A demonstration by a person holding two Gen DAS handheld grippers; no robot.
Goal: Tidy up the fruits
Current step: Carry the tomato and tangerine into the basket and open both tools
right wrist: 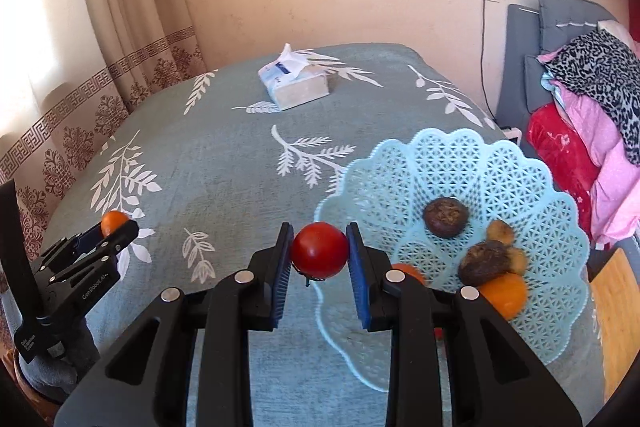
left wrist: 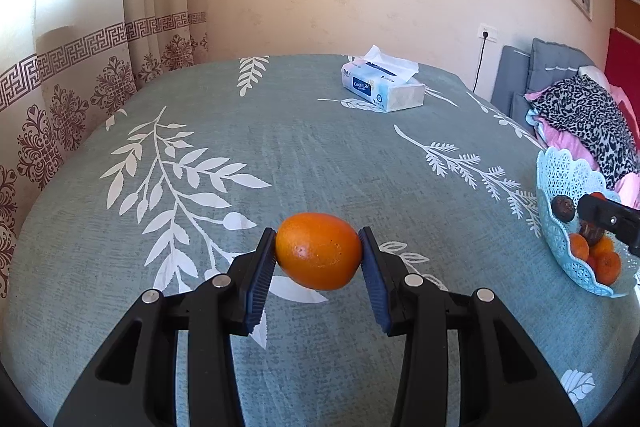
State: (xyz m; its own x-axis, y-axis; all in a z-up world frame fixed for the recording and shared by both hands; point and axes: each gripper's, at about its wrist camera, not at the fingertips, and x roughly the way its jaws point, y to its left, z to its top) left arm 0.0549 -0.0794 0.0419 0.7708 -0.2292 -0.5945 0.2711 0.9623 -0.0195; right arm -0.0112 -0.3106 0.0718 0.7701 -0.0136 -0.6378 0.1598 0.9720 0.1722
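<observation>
The left gripper holds an orange above the bench, its blue pads pressed on the two ends of the fruit; the jaws stand fairly narrow, as wide as the orange is long; the cloth under it is grey-green with white leaf sprigs. The right gripper holds a red fruit, round and glossy like a tomato, with a dark stalk end hanging below; its jaws are drawn close on it from both sides. This fruit hangs just at the left rim of the basket, a pale blue lattice dish with a scalloped edge that stands near the right edge of the bench.

In the basket lie two dark wrinkled fruits, a small brownish one beside them, and an orange-coloured fruit at the near side; another orange one shows partly behind the right jaw. From the right wrist view the left gripper stands well apart to the left with its orange just showing.

A tissue pack lies at the far side of the bench, well apart from the basket; a patterned curtain hangs to the left; folded bedding is piled at the right.
</observation>
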